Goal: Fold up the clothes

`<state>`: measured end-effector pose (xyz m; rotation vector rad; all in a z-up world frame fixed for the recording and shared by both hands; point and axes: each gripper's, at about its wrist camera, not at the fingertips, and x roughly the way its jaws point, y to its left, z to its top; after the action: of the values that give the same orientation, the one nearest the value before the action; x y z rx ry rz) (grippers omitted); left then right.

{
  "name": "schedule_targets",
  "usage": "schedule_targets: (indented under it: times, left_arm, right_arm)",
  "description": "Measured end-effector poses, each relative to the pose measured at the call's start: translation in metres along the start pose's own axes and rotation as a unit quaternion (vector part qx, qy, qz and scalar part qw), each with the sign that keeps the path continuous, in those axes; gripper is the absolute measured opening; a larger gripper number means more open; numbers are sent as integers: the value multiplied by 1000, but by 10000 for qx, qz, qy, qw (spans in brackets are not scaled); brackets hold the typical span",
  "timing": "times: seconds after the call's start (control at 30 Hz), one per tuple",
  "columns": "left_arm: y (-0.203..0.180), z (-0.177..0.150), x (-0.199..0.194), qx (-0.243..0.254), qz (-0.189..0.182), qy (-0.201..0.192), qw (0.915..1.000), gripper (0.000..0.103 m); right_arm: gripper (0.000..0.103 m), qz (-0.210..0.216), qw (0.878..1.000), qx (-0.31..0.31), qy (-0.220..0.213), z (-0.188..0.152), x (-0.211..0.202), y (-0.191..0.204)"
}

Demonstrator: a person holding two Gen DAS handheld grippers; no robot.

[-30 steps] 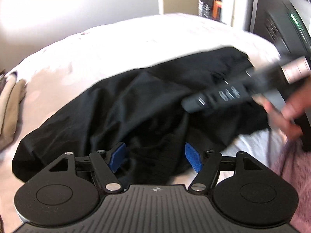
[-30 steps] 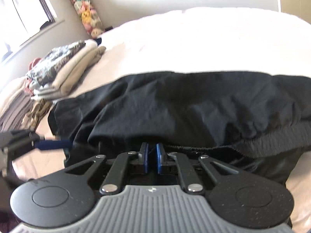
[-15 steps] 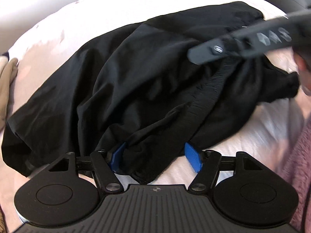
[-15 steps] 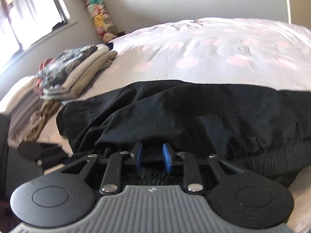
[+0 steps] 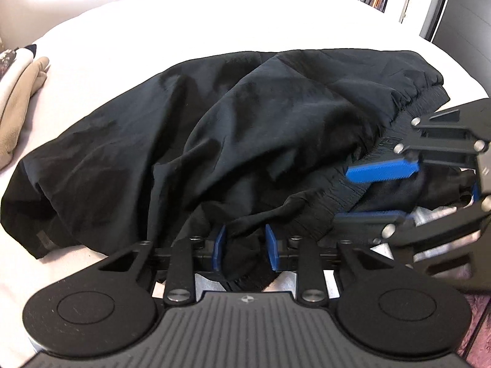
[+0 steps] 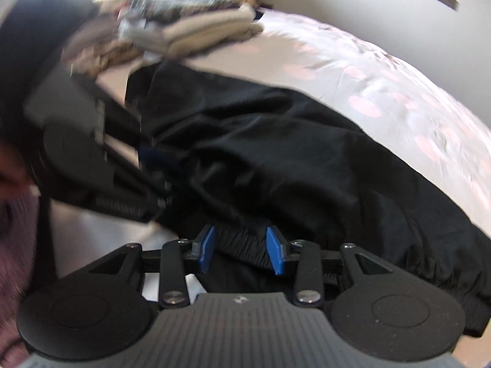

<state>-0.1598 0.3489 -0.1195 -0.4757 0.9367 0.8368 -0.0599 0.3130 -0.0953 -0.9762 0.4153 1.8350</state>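
A wide bed covered with a pale bedspread printed with faint pink dots [image 6: 383, 70] fills both views and serves as the landmark. Spread across the middle of that bedspread, a large, rumpled black garment of thin woven fabric with a gathered elastic waistband [image 5: 214, 128] is seen; its waistband end lies toward the near right edge of the bed in the left wrist view, and its hemmed end toward the near left. In the right wrist view the same black garment [image 6: 291, 159] is shown crossing the bed diagonally, the ribbed waistband nearest the camera.

At the far left corner of the bed, a stack of folded clothes in beige, cream and a dark speckled print [image 6: 190, 21] is set, well apart from the garment; its edge [image 5: 18, 101] is also caught in the left wrist view.

The left gripper [image 5: 245, 247] is held at the near edge of the garment, its blue pads partly spread with a bunched fold of black fabric lying between them; a firm pinch cannot be confirmed. The right gripper [image 6: 242, 250] is likewise spread, its blue pads straddling the ribbed waistband without being pressed together on it. In the left wrist view the right gripper [image 5: 376, 193] is seen entering from the right, one pad above and one below the waistband.
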Motion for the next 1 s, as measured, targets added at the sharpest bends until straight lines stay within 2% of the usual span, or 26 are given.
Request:
schedule_targets:
  times: [0.2, 0.37, 0.4, 0.43, 0.47, 0.53, 0.63, 0.73, 1.0]
  left_arm:
    - [3, 8, -1, 148, 7, 22, 9999, 26]
    - [0, 9, -3, 250, -61, -30, 9997, 29]
    - [0, 9, -4, 258, -82, -52, 9996, 31]
    - [-1, 9, -5, 288, -107, -80, 9995, 40]
    - [-3, 9, -6, 323, -132, -109, 9993, 52]
    - [-7, 6, -14, 495, -161, -225, 9984, 58]
    - [-9, 5, -19, 556, -181, -356, 9977, 65]
    - [-11, 4, -23, 600, -200, -484, 9968, 65]
    - [-18, 3, -32, 756, -167, -764, 9941, 62]
  right_arm:
    - [40, -316, 9968, -612, 410, -4, 14, 17]
    - [37, -736, 9899, -1097, 505, -7, 19, 28]
    - [32, -780, 9902, -1067, 444, -7, 18, 26]
    - [19, -798, 9911, -999, 363, -6, 15, 24]
    - [17, -817, 9919, -930, 282, -5, 13, 21]
    - [9, -854, 9935, -753, 68, -4, 7, 15]
    - [6, -918, 9945, -354, -366, -2, -6, 3]
    - [5, -914, 9934, 145, -682, 0, -14, -13]
    - [5, -860, 9880, 837, -974, 3, -18, -31]
